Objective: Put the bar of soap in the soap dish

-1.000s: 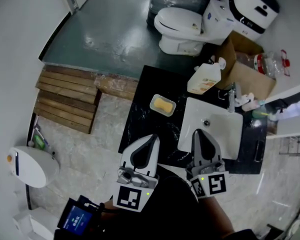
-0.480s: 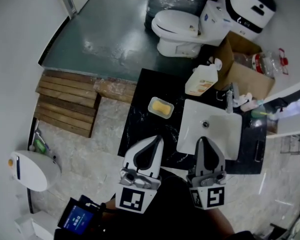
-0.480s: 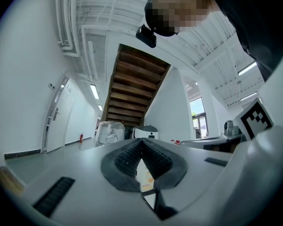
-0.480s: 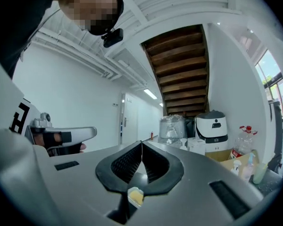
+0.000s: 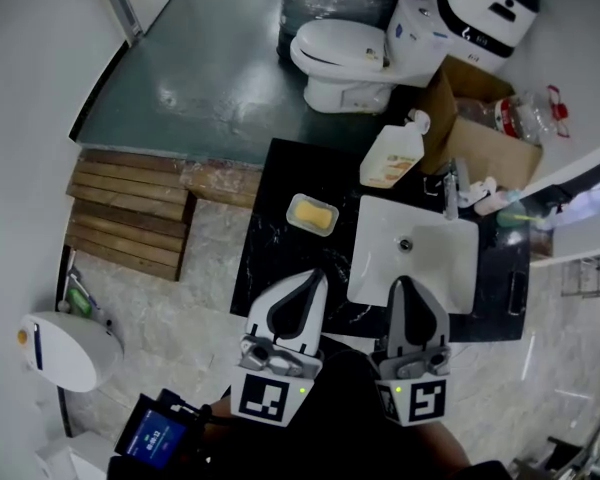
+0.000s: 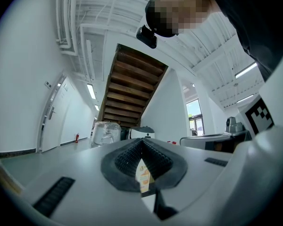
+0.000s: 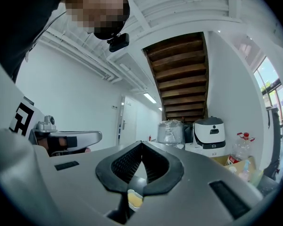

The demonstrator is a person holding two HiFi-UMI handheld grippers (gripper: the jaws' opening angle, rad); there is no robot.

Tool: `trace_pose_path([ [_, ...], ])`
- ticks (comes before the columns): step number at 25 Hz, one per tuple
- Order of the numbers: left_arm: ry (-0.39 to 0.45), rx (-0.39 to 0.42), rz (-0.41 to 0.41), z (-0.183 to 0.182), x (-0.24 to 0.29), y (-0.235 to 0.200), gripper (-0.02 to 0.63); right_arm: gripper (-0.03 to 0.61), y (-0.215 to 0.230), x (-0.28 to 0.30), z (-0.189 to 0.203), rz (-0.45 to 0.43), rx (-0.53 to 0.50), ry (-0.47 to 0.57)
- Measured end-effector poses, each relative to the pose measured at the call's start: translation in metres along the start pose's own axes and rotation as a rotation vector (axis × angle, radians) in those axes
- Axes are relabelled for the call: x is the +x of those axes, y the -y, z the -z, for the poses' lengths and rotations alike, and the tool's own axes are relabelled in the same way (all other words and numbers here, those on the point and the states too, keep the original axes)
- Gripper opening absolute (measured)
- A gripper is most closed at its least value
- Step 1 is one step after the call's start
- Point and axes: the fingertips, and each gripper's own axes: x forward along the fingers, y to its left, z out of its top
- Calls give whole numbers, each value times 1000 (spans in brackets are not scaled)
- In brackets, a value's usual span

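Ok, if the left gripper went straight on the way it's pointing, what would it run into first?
Probably the pump bottle at the back of the counter: the left gripper aims at it, and its label shows between the jaws in the left gripper view. Height is unclear; it might pass over.

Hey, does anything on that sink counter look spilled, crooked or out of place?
Nothing stands out. The yellow soap bar lies flat inside its soap dish on the black counter, the pump bottle looks upright, and no spill shows.
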Motion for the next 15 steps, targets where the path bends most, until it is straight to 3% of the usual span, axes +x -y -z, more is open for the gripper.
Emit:
trace_pose_path([
  [15, 13, -8, 54, -2, 2, 24, 0, 9, 8, -22, -3, 56, -38, -11],
])
